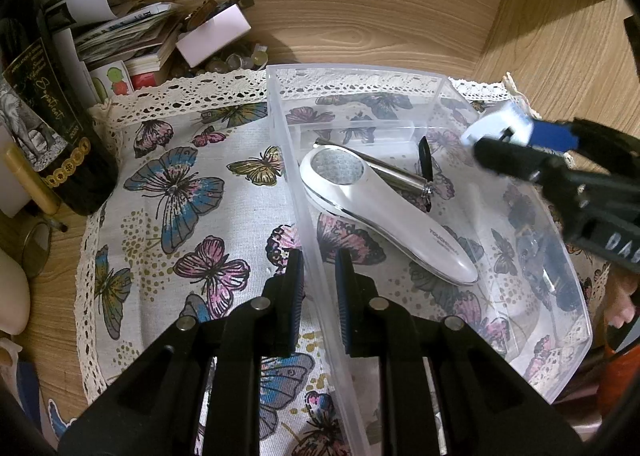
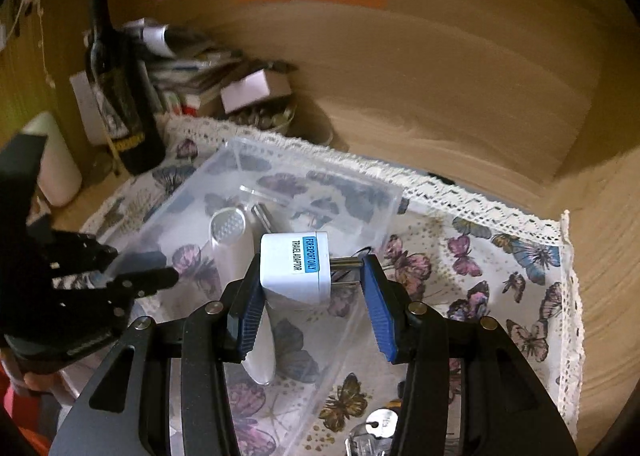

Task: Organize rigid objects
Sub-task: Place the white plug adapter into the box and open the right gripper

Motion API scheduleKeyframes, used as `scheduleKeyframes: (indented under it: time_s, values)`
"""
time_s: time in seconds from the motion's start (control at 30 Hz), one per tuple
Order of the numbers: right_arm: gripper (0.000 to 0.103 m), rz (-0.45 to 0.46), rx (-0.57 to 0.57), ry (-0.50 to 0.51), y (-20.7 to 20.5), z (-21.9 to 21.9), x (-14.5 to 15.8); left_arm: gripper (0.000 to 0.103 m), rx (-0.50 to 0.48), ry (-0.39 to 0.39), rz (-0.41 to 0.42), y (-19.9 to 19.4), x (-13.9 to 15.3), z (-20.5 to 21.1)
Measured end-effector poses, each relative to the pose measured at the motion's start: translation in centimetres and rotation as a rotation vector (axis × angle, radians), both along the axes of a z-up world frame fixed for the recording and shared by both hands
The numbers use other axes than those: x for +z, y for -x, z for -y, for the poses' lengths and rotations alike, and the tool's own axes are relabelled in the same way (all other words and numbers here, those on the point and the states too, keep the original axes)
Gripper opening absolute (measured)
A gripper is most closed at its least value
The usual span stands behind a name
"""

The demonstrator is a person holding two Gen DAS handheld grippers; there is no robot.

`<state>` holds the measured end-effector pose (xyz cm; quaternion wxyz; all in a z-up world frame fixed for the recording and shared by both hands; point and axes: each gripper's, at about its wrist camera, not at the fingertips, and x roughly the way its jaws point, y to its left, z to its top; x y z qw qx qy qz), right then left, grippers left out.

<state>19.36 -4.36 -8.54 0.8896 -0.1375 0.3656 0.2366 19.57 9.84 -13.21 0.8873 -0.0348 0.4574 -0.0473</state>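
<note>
A clear plastic bin (image 1: 568, 288) stands on the butterfly cloth; it also shows in the right wrist view (image 2: 360, 188). Inside lie a white handheld device (image 1: 384, 224) and a metal pen-like tool (image 1: 396, 172). My left gripper (image 1: 318, 288) is shut on the bin's near left wall, one pad on each side. My right gripper (image 2: 310, 268) is shut on a white travel adaptor (image 2: 294, 264), held above the bin's right side. The adaptor also shows blurred in the left wrist view (image 1: 496, 124).
A dark wine bottle (image 1: 44, 128) stands at the left, with a pile of papers and small boxes (image 1: 152, 36) behind. Keys (image 2: 376, 436) lie on the cloth near the right gripper. Wooden walls enclose the back and right.
</note>
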Motion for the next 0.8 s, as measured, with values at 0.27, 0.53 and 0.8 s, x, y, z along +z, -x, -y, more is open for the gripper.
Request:
scheduleKeyframes:
  time_s: [0.27, 0.53, 0.8]
  values:
    - [0.044, -0.035, 0.035, 0.075, -0.3, -1.6, -1.6, 0.016, -0.002, 0.003, 0.002, 0.0, -0.1, -0.1]
    - [0.044, -0.041, 0.051, 0.122, -0.2, -2.4, -2.2, 0.016, -0.002, 0.006, -0.002, -0.1, -0.2, -0.1]
    - [0.047, -0.048, 0.05, 0.1, -0.1, -2.2, -1.9, 0.016, -0.004, 0.003, -0.002, -0.1, -0.2, -0.1]
